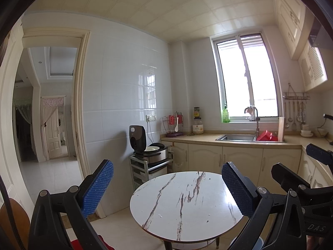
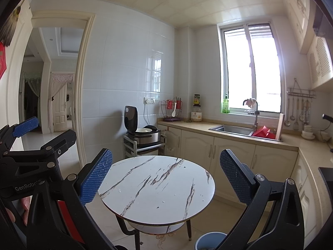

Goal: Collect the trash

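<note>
1. Your left gripper (image 1: 166, 189) holds nothing, its jaws spread wide above the round marble-patterned table (image 1: 187, 225). Your right gripper (image 2: 165, 178) is likewise wide and unloaded over the same table (image 2: 129, 200).
2. Judging by this, collection looks nearly finished or not properly begun: no wrapper, bottle or paper lies on the tabletop.
3. What remains is only tiny debris: a few dark specks (image 2: 158, 207) and pale crumbs (image 2: 119, 190) scattered near the table's front half, too small to identify.
4. The blue bin (image 2: 210, 241) stands on the floor just beside the table's right leg, below your right gripper; its contents are hidden.
5. Those crumbs look too fine for pads to pinch.
</note>
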Motion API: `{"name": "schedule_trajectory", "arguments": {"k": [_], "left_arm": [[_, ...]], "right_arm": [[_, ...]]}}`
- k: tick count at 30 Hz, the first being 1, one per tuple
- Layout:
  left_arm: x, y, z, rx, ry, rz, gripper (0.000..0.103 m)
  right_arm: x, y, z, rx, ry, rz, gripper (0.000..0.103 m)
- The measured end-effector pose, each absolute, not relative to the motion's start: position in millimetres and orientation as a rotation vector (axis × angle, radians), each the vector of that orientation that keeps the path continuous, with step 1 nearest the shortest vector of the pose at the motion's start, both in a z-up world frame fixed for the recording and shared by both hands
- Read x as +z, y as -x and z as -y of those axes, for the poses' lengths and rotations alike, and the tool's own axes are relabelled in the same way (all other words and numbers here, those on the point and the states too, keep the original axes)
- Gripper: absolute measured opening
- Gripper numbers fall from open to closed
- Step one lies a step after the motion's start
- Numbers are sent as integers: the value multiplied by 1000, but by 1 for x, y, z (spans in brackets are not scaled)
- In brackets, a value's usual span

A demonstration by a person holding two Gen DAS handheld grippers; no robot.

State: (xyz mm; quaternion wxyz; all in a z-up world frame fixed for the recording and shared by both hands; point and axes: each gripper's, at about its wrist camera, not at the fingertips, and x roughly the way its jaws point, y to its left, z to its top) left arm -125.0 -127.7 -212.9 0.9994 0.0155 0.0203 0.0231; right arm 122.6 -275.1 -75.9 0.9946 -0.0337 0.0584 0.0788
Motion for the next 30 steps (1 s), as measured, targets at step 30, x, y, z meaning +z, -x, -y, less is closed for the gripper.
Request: {"name": "schedule_trajectory", "arguments": {"k": [30], "left_arm": [[-217, 117, 112, 38, -30, -59, 102]], "right_arm": [[-80, -127, 270, 152, 67, -131, 103]]}}
